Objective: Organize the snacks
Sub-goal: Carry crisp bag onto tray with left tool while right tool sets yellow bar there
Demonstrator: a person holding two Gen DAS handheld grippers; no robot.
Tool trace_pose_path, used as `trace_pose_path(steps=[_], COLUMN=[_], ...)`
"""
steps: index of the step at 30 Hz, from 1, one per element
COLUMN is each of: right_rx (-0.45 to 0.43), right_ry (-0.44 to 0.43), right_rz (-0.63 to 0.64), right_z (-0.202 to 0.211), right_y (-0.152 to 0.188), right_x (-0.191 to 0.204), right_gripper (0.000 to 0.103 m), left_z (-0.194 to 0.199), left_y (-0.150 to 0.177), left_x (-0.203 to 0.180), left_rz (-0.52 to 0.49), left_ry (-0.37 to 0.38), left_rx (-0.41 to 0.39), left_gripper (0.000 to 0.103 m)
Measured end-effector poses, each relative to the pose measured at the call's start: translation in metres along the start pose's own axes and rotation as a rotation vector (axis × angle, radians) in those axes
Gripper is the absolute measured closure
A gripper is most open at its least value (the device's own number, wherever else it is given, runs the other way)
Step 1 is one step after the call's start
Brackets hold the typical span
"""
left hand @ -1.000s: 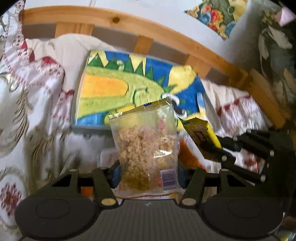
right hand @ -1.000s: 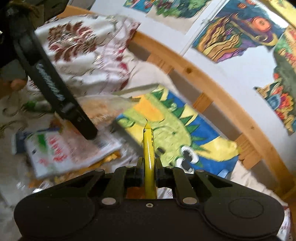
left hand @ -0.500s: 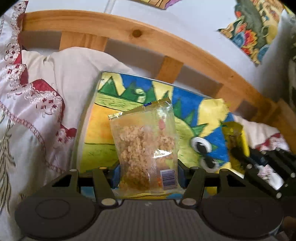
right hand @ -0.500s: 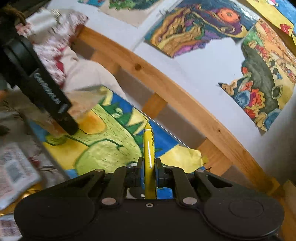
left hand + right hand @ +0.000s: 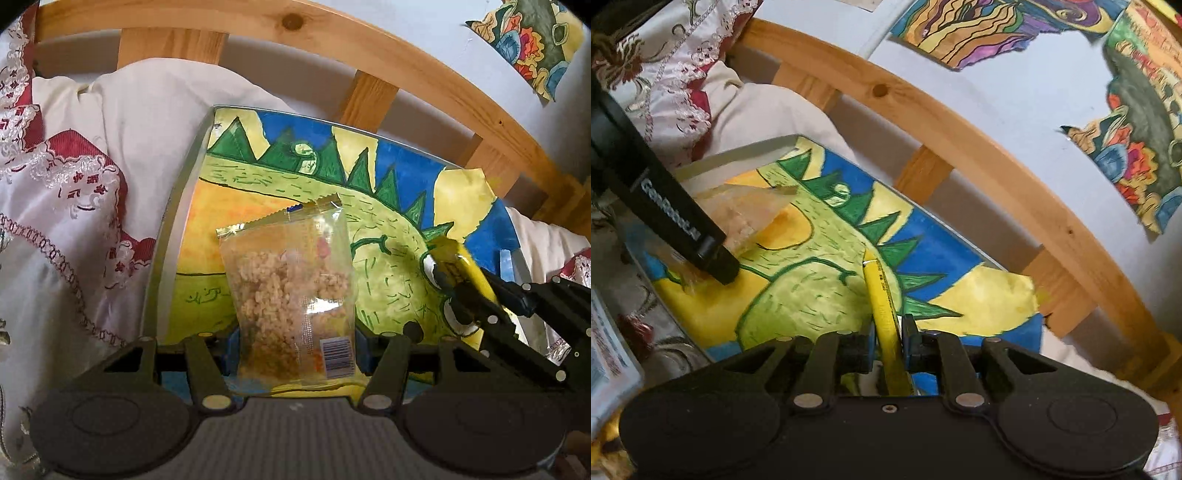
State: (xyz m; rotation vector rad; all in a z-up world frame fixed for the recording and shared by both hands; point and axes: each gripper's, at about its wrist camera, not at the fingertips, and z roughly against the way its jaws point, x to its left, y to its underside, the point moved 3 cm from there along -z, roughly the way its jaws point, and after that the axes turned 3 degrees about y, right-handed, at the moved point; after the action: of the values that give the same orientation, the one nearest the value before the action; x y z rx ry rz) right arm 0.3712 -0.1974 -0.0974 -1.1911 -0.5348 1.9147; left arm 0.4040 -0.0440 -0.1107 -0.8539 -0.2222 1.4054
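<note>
My left gripper (image 5: 295,350) is shut on a clear bag of puffed cereal (image 5: 291,291) and holds it upright over a tray painted with a green dinosaur (image 5: 280,177). My right gripper (image 5: 888,343) is shut on a thin yellow snack packet (image 5: 882,306), seen edge-on, over the same tray (image 5: 820,288). In the left wrist view the right gripper (image 5: 465,291) and its yellow packet (image 5: 461,262) hover over the tray's right side. In the right wrist view the left gripper's finger (image 5: 676,221) and cereal bag (image 5: 746,210) are at the tray's left end.
The tray lies on white and red embroidered bedding (image 5: 74,192). A curved wooden bed frame (image 5: 406,66) runs behind it, below a wall with colourful paintings (image 5: 1137,122). More snack packets (image 5: 609,354) lie at the left edge of the right wrist view.
Both grippers have moved forward with their snacks, from over the scattered packets to over the dinosaur tray. The tray now fills more of both views.
</note>
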Motion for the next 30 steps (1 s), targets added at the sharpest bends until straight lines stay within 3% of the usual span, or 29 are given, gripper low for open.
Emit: trace_pose_path(steps=[4, 9, 19, 21, 24, 30], right_rx=[0.012, 0.023, -0.030, -0.053, -0.098, -0.201], right_ry=[-0.033, -0.071, -0.107, -0.092, -0.039, 0.040], right_rz=[-0.029, -0.122, -0.262, -0.289, -0.320, -0.352], right_z=[0.001, 0.004, 0.039, 0.052, 0.074, 0.126], right_y=[-0.003, -0.005, -0.017, -0.019, -0.021, -0.021], right_x=[0.001, -0.005, -0.022, -0.027, -0.036, -0.047], right_gripper=[0.080, 0.049, 0.020, 0.011, 0.003, 0.001], left_z=[0.001, 0.009, 0.049, 0.063, 0.086, 0.130], left_y=[-0.002, -0.006, -0.013, -0.011, -0.007, 0.008], left_x=[0.001, 0.003, 0.005, 0.004, 0.000, -0.015], left_rz=[0.006, 0.045, 0.066, 0.056, 0.025, -0.059], left_ry=[-0.013, -0.024, -0.095, -0.111, -0.145, -0.188], left_rx=[0.008, -0.031, -0.130, -0.175, -0.270, -0.381], left_gripper=[0.037, 0.018, 0.006, 0.004, 0.001, 0.001])
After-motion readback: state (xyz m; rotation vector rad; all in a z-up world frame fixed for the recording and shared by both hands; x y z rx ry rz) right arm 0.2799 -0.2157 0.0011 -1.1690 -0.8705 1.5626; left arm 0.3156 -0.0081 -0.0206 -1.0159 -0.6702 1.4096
